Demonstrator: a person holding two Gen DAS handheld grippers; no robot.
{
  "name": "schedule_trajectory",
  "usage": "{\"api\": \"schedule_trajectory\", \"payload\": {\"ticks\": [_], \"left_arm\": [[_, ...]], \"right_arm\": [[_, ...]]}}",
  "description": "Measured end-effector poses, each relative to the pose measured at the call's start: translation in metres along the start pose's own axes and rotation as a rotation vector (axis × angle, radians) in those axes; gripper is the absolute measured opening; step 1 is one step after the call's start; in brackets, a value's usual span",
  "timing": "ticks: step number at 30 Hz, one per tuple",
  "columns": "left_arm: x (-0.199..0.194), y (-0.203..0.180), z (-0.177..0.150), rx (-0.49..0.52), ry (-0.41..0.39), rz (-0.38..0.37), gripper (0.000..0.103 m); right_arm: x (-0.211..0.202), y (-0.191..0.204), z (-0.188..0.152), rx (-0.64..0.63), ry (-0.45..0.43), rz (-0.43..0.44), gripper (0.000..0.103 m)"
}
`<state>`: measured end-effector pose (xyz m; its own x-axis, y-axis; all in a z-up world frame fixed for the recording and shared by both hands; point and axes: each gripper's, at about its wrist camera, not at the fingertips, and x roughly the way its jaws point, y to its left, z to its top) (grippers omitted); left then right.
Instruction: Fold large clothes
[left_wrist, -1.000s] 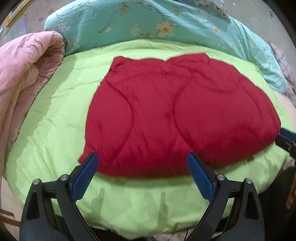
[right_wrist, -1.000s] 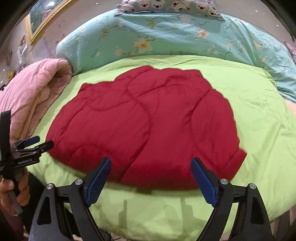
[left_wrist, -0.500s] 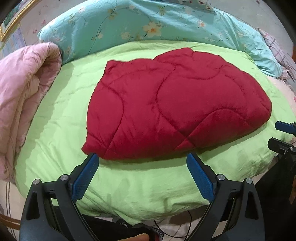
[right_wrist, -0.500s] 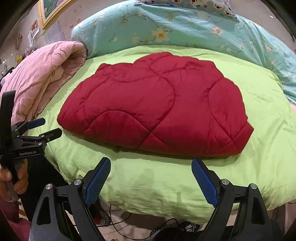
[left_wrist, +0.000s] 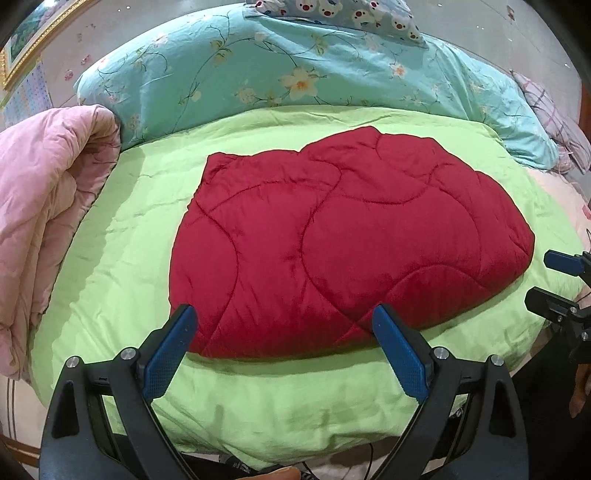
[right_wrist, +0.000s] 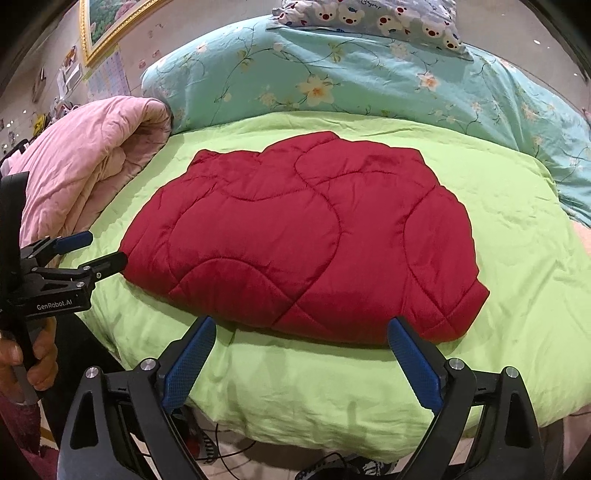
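A red quilted garment (left_wrist: 332, 243) lies folded flat on a light green quilt (left_wrist: 122, 236) on the bed; it also shows in the right wrist view (right_wrist: 303, 236). My left gripper (left_wrist: 284, 347) is open and empty, held back just before the garment's near edge. It also appears at the left of the right wrist view (right_wrist: 90, 251). My right gripper (right_wrist: 301, 360) is open and empty, over the quilt's front edge. It shows at the right edge of the left wrist view (left_wrist: 554, 280).
A rolled pink comforter (left_wrist: 40, 206) lies along the bed's left side. A teal floral duvet (left_wrist: 295, 70) and a bear-print pillow (left_wrist: 340, 14) are piled at the back. Cables lie on the floor (right_wrist: 229, 454) below the bed's front edge.
Both grippers have pulled back and away from the garment, so it looks smaller and the bed's front edge and floor have come into view. The garment lies still.
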<state>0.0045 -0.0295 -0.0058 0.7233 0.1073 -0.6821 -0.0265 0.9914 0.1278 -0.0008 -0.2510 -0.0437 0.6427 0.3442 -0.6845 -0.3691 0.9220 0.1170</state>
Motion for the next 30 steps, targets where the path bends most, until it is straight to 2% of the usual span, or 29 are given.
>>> {"api": "schedule_trajectory", "payload": {"ticks": [30], "left_arm": [[0.01,-0.002,0.016,0.0,-0.016,0.013,0.097]], "right_arm": [[0.017,-0.009,0.028,-0.006,-0.004,0.001,0.096]]}}
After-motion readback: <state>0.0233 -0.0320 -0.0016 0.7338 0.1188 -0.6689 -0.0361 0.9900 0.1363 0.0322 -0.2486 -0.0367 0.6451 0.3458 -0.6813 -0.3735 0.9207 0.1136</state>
